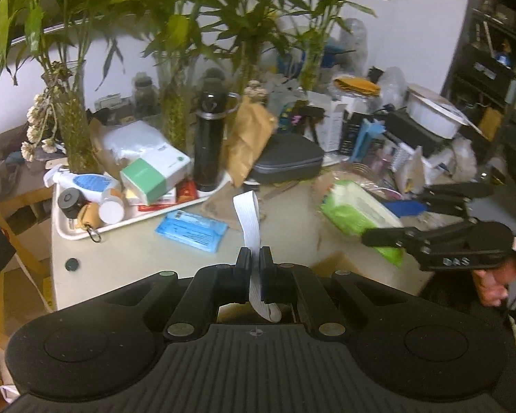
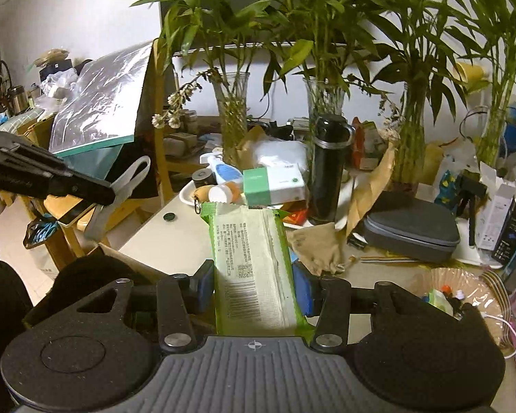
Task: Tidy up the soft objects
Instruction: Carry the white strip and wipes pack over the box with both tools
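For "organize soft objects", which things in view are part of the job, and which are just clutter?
Part of the job:
- green wipes pack, gripped in the right tongs
- white band, pinched in the left tongs
- blue tissue pack, lying on the table

Just lying about:
- black flask
- grey zip case
- tray of bottles
- vases of bamboo

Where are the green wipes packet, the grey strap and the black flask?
green wipes packet (image 2: 254, 268), right wrist view, on its printed middle between the tongs.
grey strap (image 1: 248, 220), left wrist view, on the band above the shut tongs.
black flask (image 1: 208, 137), left wrist view, on its body.
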